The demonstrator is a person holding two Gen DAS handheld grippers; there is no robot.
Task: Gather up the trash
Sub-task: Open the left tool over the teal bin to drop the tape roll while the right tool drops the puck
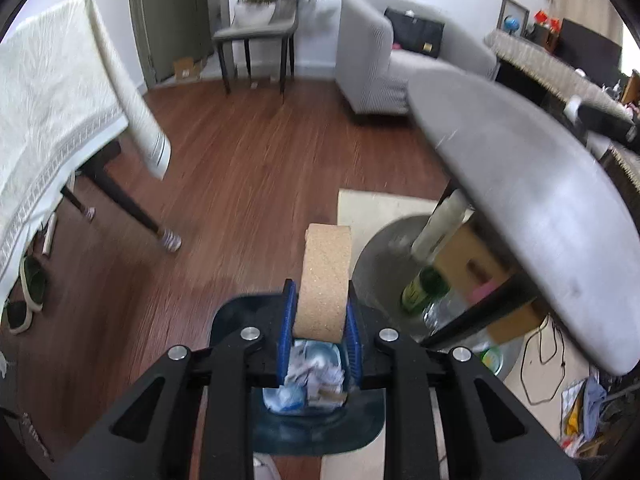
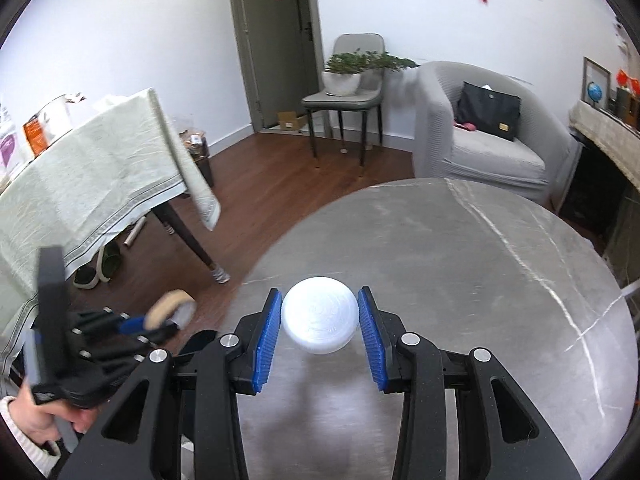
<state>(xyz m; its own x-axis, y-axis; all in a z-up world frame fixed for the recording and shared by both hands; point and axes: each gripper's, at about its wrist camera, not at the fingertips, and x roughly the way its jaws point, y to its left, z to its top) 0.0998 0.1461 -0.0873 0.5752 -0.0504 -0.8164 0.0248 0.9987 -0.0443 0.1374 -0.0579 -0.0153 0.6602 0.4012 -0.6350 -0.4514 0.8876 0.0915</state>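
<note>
Cork (image 1: 323,280), a curved roll-shaped piece, stands on edge between the blue pads of the left tongs (image 1: 320,320), which are clenched on its lower part. Its long axis runs away from the camera, up and forward out of the jaws, with the rounded top pointing toward the wooden floor (image 1: 248,168) ahead. Directly below the tongs sits a dark bin (image 1: 320,428), open and holding crumpled paper and wrappers; the cork hangs over its mouth.

The right tongs (image 2: 319,322) grasp a white round lid (image 2: 319,318), flat face toward the camera, its sides touching both blue pads. It is held above the grey round desk (image 2: 460,280).

Only the left wrist view shows the bin and its contents, the underside of the desk with its pedestal, a green bottle (image 1: 424,288) and a cardboard box (image 1: 480,280) beneath it. Only the right wrist view shows the desktop, bare and streaked with pale veins, and the person's hand (image 2: 44,416) on the left tool at the lower left edge, with the cork blurred at its tip, just off the desk's rim.

Both views take in the cloth-covered table (image 1: 52,92), a chair (image 1: 260,32) bearing a potted plant, and a grey armchair (image 1: 380,60) with a black bag.
</note>
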